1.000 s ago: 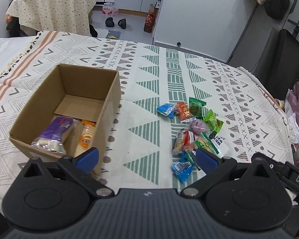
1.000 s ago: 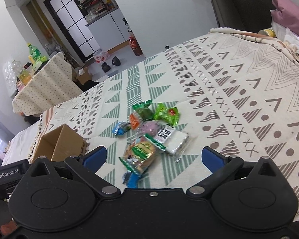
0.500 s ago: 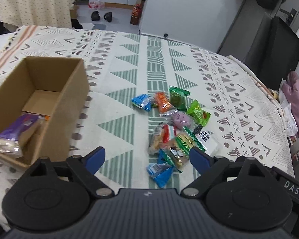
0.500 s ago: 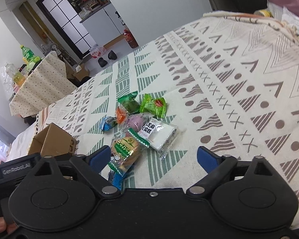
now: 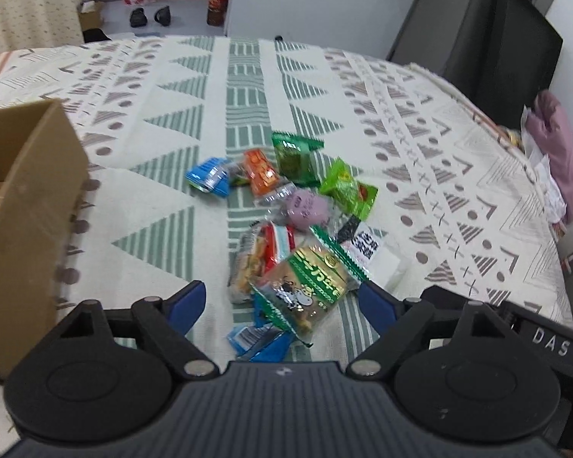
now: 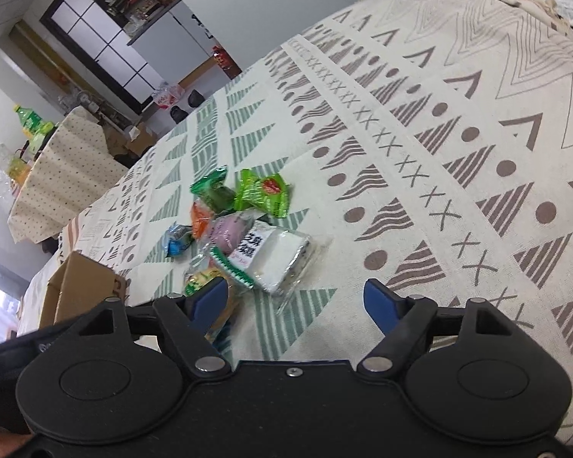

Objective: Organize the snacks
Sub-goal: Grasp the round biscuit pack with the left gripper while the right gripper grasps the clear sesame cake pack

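I see both hand-held grippers, left [image 5: 282, 300] and right [image 6: 296, 299], spread wide, empty. Snacks [image 5: 286, 225]: shiny mixed-colour wrappers heaped mid-table [image 5: 420, 145], right of the box [image 5: 26, 206].

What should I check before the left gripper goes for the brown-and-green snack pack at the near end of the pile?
1. Left gripper open and empty: ok.
2. Brown-and-green snack pack lies between the fingertips: ok, though whether they are at its level: cannot tell.
3. Pack free to lift alone: not ok; it overlaps the blue packet and the red-and-white pack.
4. Right gripper open and clear of the pick: cannot tell; its left fingertip sits over the same end of the pile.
5. Cardboard box within view for the drop: ok; room inside: cannot tell.
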